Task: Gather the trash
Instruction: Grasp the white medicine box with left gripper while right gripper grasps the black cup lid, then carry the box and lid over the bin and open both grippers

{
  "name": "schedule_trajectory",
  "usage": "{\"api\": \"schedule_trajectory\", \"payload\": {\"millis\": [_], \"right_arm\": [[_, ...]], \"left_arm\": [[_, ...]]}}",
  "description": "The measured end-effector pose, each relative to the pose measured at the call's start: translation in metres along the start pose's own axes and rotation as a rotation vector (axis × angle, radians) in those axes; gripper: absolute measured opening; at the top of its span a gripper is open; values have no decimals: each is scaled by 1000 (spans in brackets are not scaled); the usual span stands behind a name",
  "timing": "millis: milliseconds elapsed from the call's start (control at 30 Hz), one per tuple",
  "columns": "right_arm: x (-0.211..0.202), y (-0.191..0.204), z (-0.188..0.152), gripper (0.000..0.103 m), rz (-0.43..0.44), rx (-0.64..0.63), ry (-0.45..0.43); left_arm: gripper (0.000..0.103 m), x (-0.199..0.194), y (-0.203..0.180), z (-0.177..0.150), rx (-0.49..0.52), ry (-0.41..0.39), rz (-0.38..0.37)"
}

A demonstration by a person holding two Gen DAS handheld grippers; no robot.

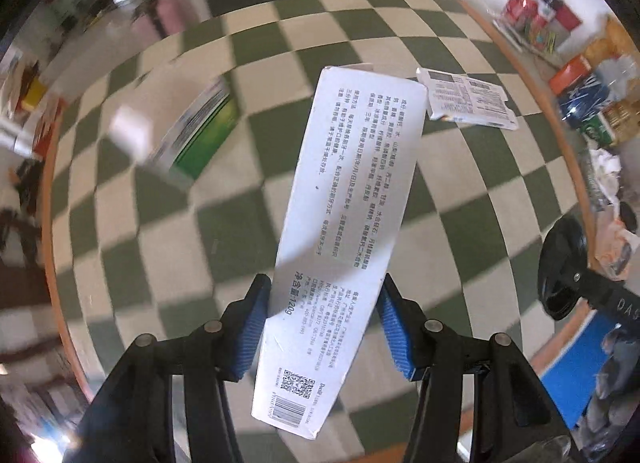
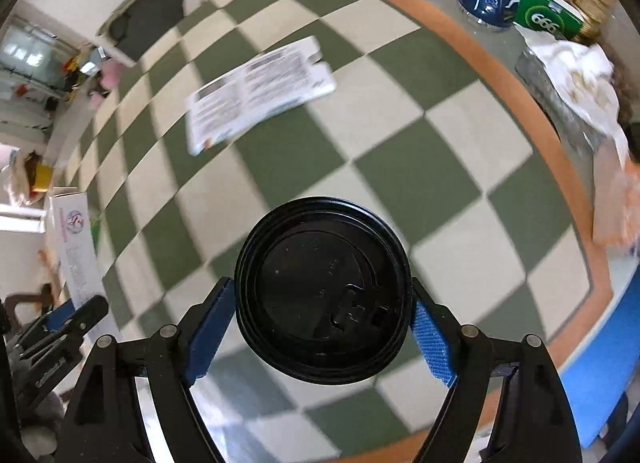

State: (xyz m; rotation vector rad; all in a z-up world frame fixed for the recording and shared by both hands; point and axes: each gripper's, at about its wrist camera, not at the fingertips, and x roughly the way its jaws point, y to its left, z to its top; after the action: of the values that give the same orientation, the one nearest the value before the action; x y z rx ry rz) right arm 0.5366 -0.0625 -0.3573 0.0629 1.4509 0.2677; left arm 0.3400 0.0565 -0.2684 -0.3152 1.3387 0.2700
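The checkered tabletop (image 1: 168, 231) fills both views, with clutter bunched along its orange border. In my left gripper (image 1: 320, 327) I have the long white carton (image 1: 352, 203), the pads clamped on its sides near the barcode end, lifted clear of the cloth. My right gripper (image 2: 320, 327) stands fairly wide, closed around a black cup lid (image 2: 323, 290) seated between the blue pads. A flat printed packet (image 2: 260, 91) lies loose farther out, and a green box (image 1: 200, 139) beside it. I judge this the carry step; next both loads need a bin, which I cannot see.
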Motion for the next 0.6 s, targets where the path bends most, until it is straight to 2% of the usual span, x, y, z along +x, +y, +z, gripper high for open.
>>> {"api": "schedule_trajectory", "payload": {"millis": [67, 133, 167, 200, 233, 300, 367, 400, 600], "right_arm": [[-9, 9, -24, 85, 24, -21, -3], [-26, 17, -58, 84, 47, -53, -5], [-32, 21, -72, 85, 60, -65, -10], [-41, 26, -97, 85, 73, -83, -16], [-46, 28, -110, 84, 80, -92, -22], [-62, 32, -158, 84, 99, -110, -49], [-77, 25, -201, 84, 109, -110, -59], [-84, 21, -221, 84, 116, -110, -52], [-80, 19, -342, 84, 119, -128, 41]], "left_arm": [[50, -18, 14, -26, -41, -27, -31], [50, -29, 45, -45, -81, -60, -67], [50, -42, 52, -68, -105, -86, -91], [50, -40, 63, -69, -118, -101, -104], [50, -43, 71, -82, -132, -116, -117], [50, -50, 87, -114, -167, -132, -152], [50, -55, 105, -158, -204, -128, -184], [50, -47, 116, -167, -219, -120, -195], [50, -25, 145, -273, -322, -5, -240]]}}
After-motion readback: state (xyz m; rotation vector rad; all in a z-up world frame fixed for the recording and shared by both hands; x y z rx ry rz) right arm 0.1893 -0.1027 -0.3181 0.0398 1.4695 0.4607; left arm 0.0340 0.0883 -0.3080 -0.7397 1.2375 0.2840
